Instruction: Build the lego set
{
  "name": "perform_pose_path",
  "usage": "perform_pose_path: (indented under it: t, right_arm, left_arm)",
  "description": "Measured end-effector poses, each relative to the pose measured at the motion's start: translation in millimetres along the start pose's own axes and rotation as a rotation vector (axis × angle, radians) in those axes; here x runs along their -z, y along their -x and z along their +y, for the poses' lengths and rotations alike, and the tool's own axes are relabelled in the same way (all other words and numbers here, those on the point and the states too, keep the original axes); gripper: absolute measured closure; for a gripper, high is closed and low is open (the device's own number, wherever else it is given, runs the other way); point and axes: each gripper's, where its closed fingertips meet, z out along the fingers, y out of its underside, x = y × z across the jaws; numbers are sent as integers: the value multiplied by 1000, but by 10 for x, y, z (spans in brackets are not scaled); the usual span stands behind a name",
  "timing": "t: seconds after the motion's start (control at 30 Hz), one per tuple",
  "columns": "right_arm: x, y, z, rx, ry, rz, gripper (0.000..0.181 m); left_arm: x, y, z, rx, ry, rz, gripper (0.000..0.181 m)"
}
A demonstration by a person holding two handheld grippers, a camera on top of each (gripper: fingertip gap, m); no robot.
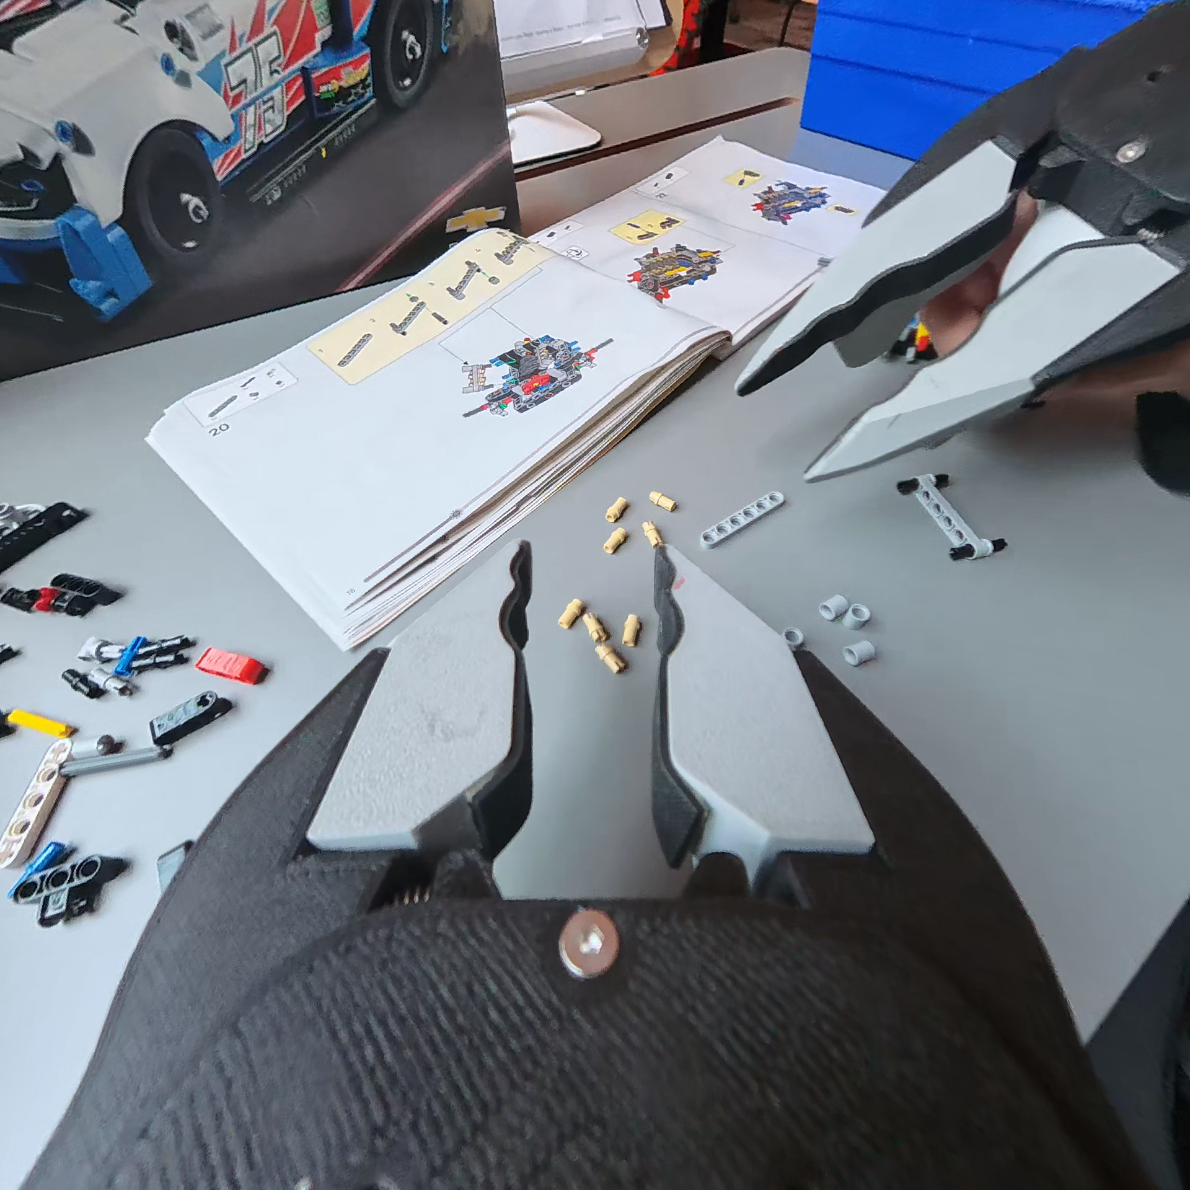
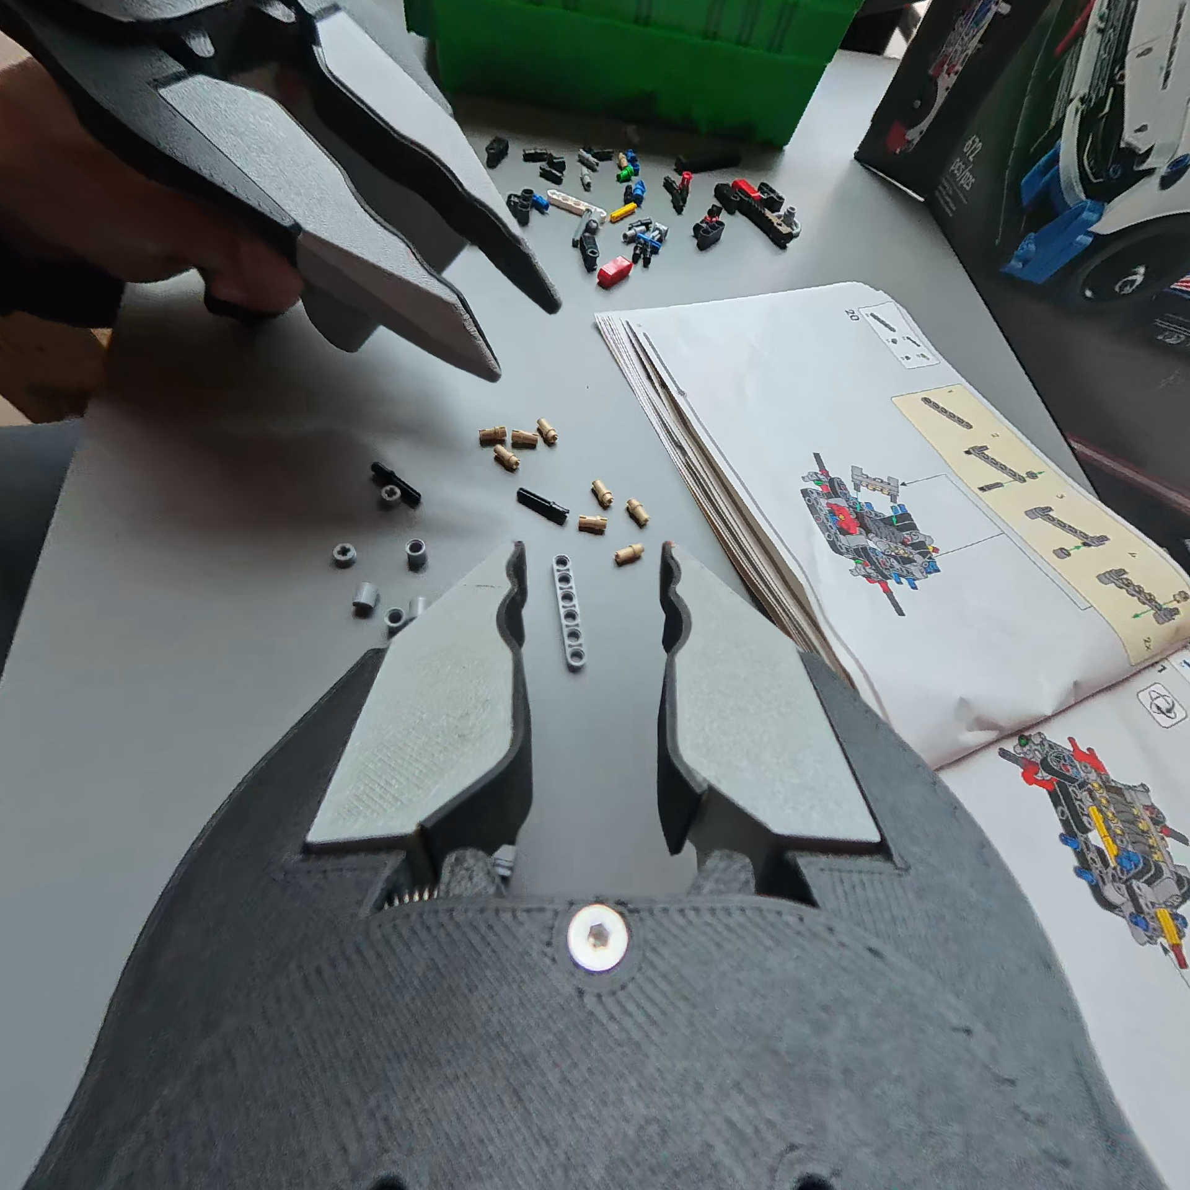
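My left gripper (image 1: 592,550) is open and empty, low over the grey table (image 1: 966,773). Several tan pins (image 1: 599,634) lie between and just beyond its fingers. My right gripper (image 2: 592,547) is open and empty, and a thin grey beam (image 2: 566,602) lies on the table between its fingers. That beam also shows in the left wrist view (image 1: 740,518). A second grey beam with black pins (image 1: 953,518) lies under the right gripper (image 1: 776,431). Tan pins (image 2: 612,509), two black pins (image 2: 542,505) and grey bushes (image 2: 380,579) lie ahead. The left gripper (image 2: 525,340) hovers at upper left.
The open instruction booklet (image 1: 451,418) lies behind the pins. The set's box (image 1: 193,161) stands behind it. Several loose parts (image 1: 129,676) lie at the left. A blue bin (image 1: 934,64) and a green bin (image 2: 631,58) stand at the table's back.
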Motion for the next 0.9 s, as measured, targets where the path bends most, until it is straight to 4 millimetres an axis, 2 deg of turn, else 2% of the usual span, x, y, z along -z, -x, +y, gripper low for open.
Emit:
perform_pose_path:
  t: [0.03, 0.37, 0.57, 0.67, 0.77, 0.9]
  right_arm:
    - [13, -21, 23, -1, 10, -2, 144]
    - [285, -275, 246, -11, 57, 32, 150]
    - [472, -102, 215, 6, 44, -26, 150]
    - [547, -11, 431, 66, 167, -74, 151]
    - [654, 150, 667, 95, 264, -178, 151]
    - [704, 154, 879, 127, 347, -182, 155]
  left_arm:
    - [-21, -8, 0, -8, 0, 5, 146]
    - [-125, -65, -47, -13, -14, 77, 151]
    - [-51, -91, -117, -3, -78, 113, 156]
    - [-9, -183, -147, -27, -109, 173, 172]
    - [14, -224, -163, -61, -128, 178, 173]
    - [-36, -274, -125, -94, -93, 188, 172]
